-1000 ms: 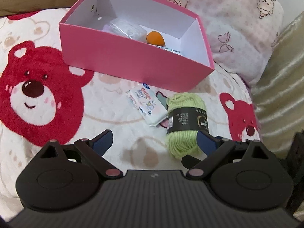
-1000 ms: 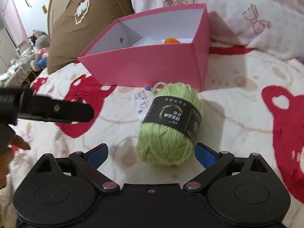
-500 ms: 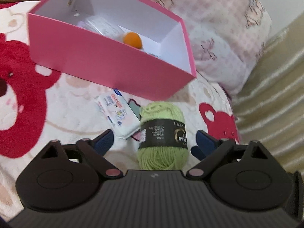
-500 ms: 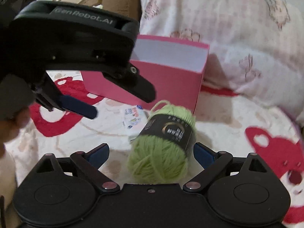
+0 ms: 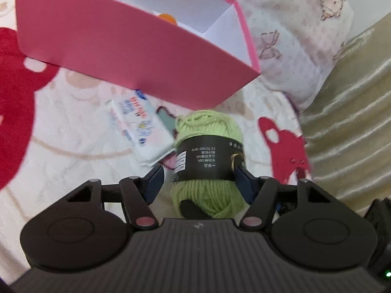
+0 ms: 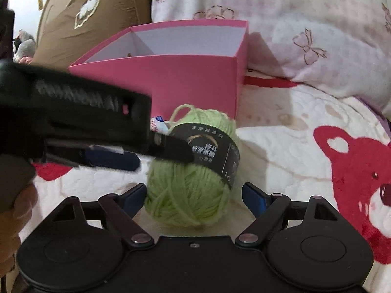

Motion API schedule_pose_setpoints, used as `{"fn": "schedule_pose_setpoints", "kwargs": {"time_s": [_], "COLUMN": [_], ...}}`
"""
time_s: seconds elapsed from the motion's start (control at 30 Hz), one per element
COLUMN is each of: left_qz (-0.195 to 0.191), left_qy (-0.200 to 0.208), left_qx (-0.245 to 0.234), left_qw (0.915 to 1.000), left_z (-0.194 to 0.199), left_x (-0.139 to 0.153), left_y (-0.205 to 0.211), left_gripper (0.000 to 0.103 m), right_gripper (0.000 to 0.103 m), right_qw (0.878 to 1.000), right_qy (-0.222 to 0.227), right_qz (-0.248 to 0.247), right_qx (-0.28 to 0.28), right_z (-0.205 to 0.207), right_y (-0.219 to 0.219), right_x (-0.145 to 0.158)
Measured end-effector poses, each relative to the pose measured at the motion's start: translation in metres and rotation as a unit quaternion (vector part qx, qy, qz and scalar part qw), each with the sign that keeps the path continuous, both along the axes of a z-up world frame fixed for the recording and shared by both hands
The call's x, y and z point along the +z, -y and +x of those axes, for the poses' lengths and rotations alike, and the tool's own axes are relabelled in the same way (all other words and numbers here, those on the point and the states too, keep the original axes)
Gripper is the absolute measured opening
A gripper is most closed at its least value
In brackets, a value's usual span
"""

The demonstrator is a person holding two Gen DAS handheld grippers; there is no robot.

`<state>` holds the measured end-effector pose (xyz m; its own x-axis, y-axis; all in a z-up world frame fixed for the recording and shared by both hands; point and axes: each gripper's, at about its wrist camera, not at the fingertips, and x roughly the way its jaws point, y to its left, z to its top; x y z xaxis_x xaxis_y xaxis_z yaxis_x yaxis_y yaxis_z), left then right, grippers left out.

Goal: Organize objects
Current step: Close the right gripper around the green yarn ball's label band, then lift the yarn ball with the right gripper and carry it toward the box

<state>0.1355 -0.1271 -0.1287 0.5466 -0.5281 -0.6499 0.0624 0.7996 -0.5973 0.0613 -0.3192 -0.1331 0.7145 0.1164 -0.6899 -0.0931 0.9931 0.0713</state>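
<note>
A green yarn ball (image 5: pixel 207 195) with a black label lies on the bear-print blanket, just in front of the open pink box (image 5: pixel 122 48). My left gripper (image 5: pixel 199 183) straddles it and its jaws are closing. The right pad touches the label and the left pad stands a little off it. My right gripper (image 6: pixel 195 196) also has the yarn ball (image 6: pixel 188 195) between its fingers, jaws closing, with a gap on the right side. The left gripper (image 6: pixel 163 158) reaches in from the left across the yarn. A tissue pack (image 5: pixel 139 127) lies beside the yarn.
An orange ball (image 5: pixel 168 18) sits inside the pink box (image 6: pixel 190 80). A pink-and-white pillow (image 6: pixel 305 36) lies behind the box and a brown cushion (image 6: pixel 92 24) at the back left. Gold fabric (image 5: pixel 349 122) bounds the right side. A hand (image 6: pixel 17 210) holds the left gripper.
The left gripper dropped toward the yarn and its jaws narrowed around it. It swung across the right wrist view. The right gripper came closer to the yarn and narrowed slightly.
</note>
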Motion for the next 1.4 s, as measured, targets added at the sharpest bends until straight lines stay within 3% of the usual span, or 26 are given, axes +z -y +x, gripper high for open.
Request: {"fn": "schedule_pose_setpoints", "kwargs": {"time_s": [0.13, 0.33, 0.5, 0.7, 0.87, 0.93, 1.07, 1.4], "left_qz": [0.0, -0.047, -0.026, -0.034, -0.038, -0.043, -0.054, -0.029], "left_qy": [0.005, -0.004, -0.01, -0.029, -0.029, -0.026, -0.034, -0.044], "left_qx": [-0.001, 0.022, 0.013, 0.024, 0.024, 0.019, 0.014, 0.012], "left_qw": [1.0, 0.9986, 0.9995, 0.9987, 0.9986, 0.9986, 0.9979, 0.9985], "left_z": [0.003, 0.005, 0.003, 0.002, 0.0, -0.001, 0.0, -0.012], "left_x": [0.0, -0.01, -0.012, -0.014, -0.015, -0.016, -0.011, 0.008], "left_y": [0.004, -0.002, 0.002, 0.004, 0.004, 0.004, 0.003, -0.005], "left_gripper": [0.054, 0.053, 0.05, 0.053, 0.052, 0.051, 0.051, 0.051], "right_gripper": [0.087, 0.087, 0.076, 0.075, 0.077, 0.072, 0.067, 0.065], "right_qw": [1.0, 0.999, 0.999, 0.998, 1.0, 0.999, 1.0, 0.999], "right_qy": [0.001, 0.036, 0.015, 0.02, -0.016, -0.025, -0.014, -0.025], "right_qz": [0.02, -0.02, -0.034, -0.058, 0.012, 0.032, 0.009, 0.009], "right_qx": [-0.006, 0.018, 0.035, 0.035, -0.004, -0.003, 0.021, 0.029], "right_z": [0.0, 0.003, 0.011, 0.005, 0.011, 0.01, 0.005, -0.004], "right_y": [0.008, 0.004, -0.001, -0.006, 0.011, 0.014, 0.009, -0.004], "right_x": [-0.002, 0.007, 0.006, -0.002, -0.009, -0.012, -0.006, 0.012]}}
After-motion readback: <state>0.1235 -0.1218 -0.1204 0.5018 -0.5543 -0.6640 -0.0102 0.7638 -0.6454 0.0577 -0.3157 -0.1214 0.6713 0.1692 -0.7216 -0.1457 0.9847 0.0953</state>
